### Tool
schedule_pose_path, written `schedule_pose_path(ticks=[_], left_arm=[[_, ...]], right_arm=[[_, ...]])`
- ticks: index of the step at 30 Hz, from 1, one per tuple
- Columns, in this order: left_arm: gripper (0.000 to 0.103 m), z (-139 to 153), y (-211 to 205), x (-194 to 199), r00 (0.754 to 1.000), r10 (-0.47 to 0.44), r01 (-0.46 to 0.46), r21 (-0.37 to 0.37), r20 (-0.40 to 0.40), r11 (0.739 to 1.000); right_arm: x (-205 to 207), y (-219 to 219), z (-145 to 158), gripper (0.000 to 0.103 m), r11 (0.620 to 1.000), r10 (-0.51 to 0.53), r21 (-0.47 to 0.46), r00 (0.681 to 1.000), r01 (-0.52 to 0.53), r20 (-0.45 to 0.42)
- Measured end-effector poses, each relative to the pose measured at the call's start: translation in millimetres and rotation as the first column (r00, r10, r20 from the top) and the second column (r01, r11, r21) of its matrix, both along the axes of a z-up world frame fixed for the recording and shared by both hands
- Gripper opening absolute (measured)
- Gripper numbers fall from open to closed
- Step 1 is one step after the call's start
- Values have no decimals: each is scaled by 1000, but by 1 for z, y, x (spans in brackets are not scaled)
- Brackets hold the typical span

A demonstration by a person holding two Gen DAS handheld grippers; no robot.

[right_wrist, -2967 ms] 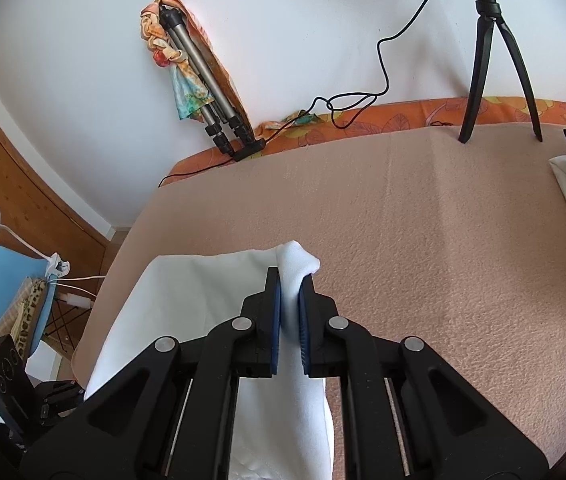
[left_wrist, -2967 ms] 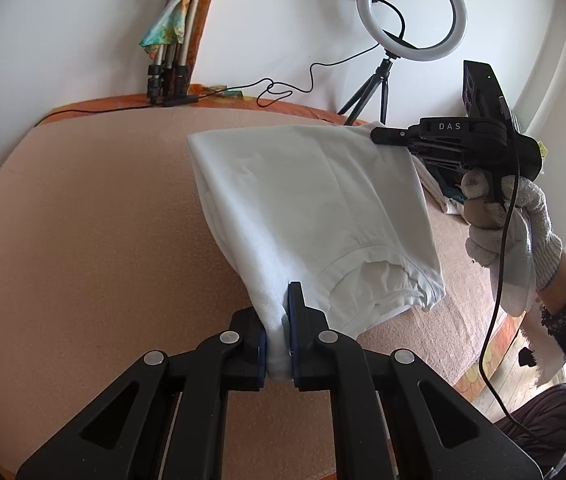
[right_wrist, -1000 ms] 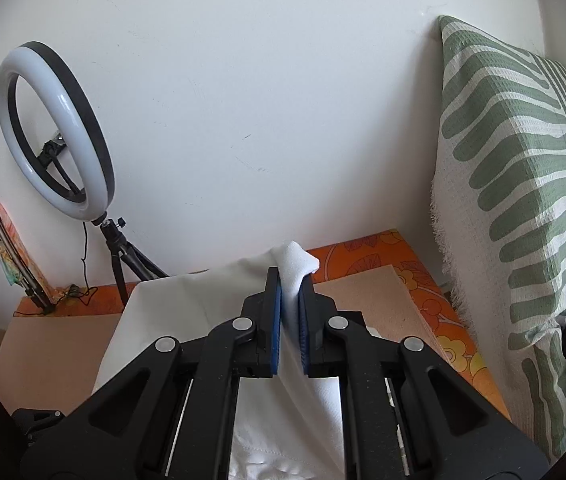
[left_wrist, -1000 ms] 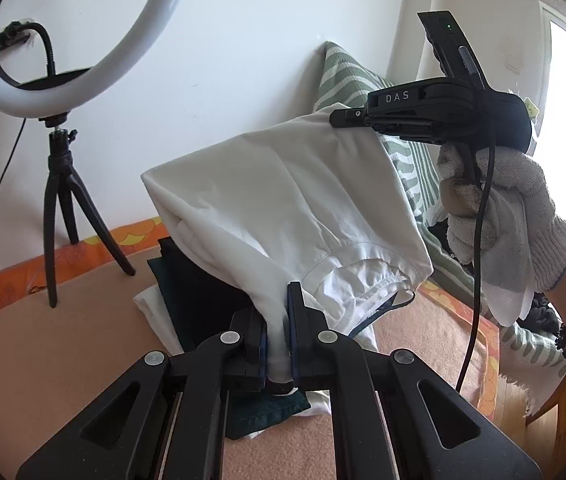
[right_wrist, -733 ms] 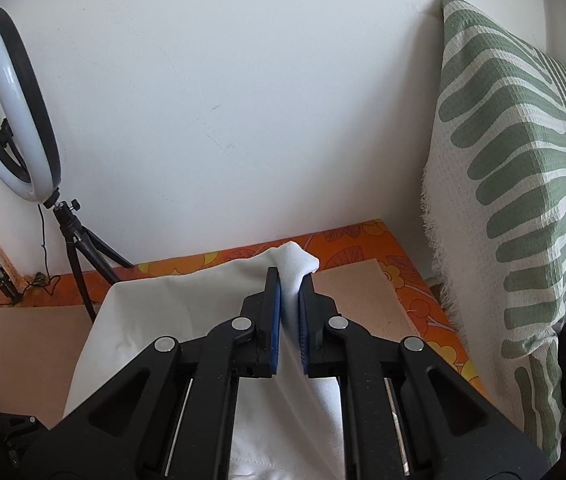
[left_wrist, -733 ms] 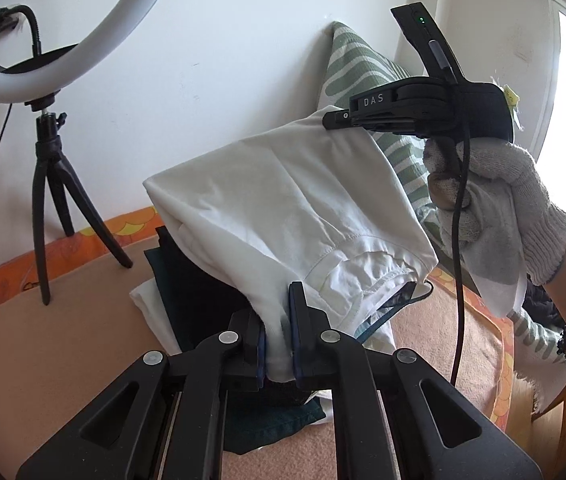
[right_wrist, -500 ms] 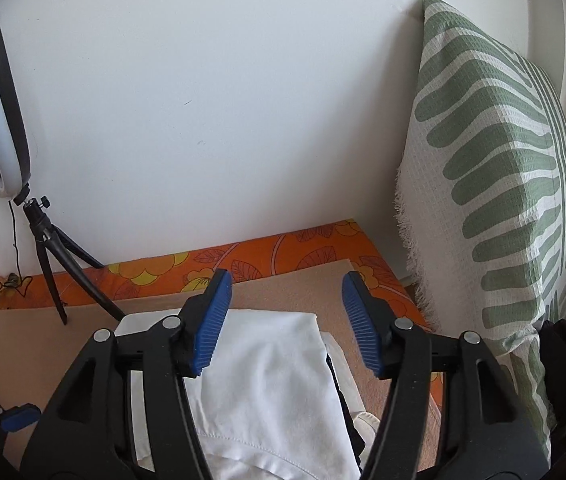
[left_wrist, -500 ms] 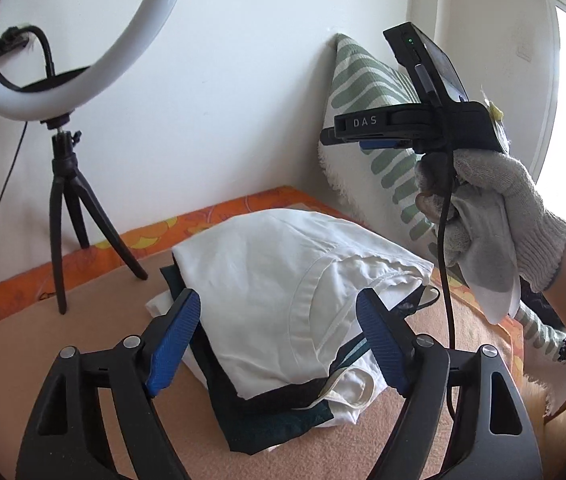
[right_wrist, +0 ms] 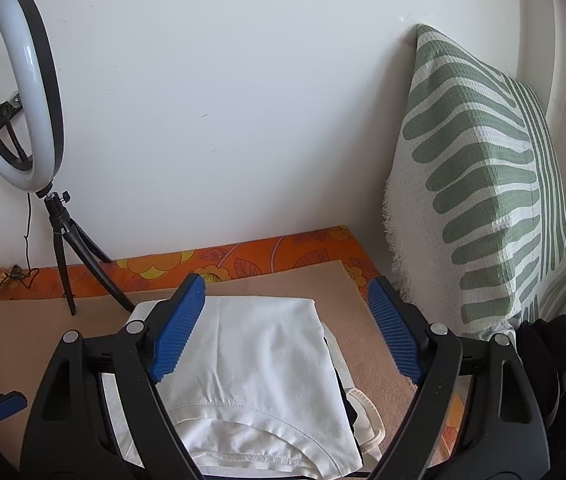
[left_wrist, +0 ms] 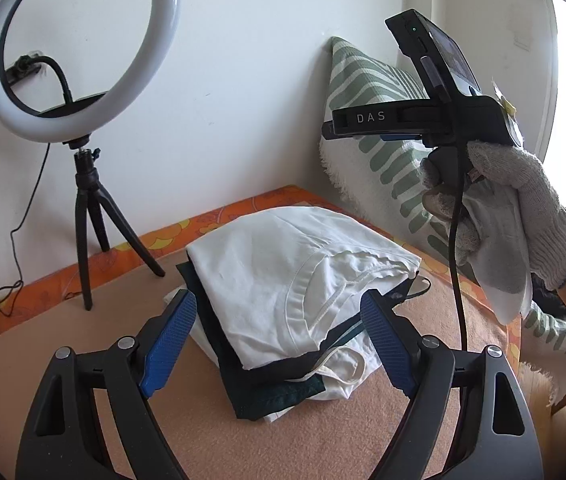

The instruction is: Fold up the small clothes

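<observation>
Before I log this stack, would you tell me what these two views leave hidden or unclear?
- Stack of folded clothes: in the left wrist view the white garment on top covers the dark green one and the white pieces below; their count is unclear.
- Same stack, right wrist view: its near end is cut off by the bottom edge and the right hand-held gripper, whose jaws are opening.
- Dark heap by the striped pillow: cut off at the right edge, unidentifiable.

A folded white garment [left_wrist: 279,276] lies flat atop a stack of folded clothes [left_wrist: 271,392], above a dark green piece and white ones.
</observation>
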State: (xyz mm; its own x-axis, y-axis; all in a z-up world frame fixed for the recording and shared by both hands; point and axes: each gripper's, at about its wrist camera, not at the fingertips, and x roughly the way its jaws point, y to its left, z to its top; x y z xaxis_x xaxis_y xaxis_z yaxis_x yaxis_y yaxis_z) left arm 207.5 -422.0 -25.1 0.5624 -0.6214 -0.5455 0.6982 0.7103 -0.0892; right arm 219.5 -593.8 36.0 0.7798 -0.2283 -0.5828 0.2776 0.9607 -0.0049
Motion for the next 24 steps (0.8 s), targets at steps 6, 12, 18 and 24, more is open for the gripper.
schedule_pose_path(ticks=[6,12,18,24], left_arm=[[84,21,21,-21,999,16,-16,-13,32,1000],[84,46,51,-47,997,33,-31,-28,64,999],[85,68,90,-77,996,49,-45,-53,77,998],[85,79,136,-107,993,71,-66,-52,98,996]], right_arm=[[-25,22,24,95,1000,-12,-5,999,12,37],[-53,49,51,95,1000,-7,2,998,7,64],[-90,83,72,103,1000,-19,-8,994,20,107],[-127,124,76,103,1000,-17,-11,995,18,98]])
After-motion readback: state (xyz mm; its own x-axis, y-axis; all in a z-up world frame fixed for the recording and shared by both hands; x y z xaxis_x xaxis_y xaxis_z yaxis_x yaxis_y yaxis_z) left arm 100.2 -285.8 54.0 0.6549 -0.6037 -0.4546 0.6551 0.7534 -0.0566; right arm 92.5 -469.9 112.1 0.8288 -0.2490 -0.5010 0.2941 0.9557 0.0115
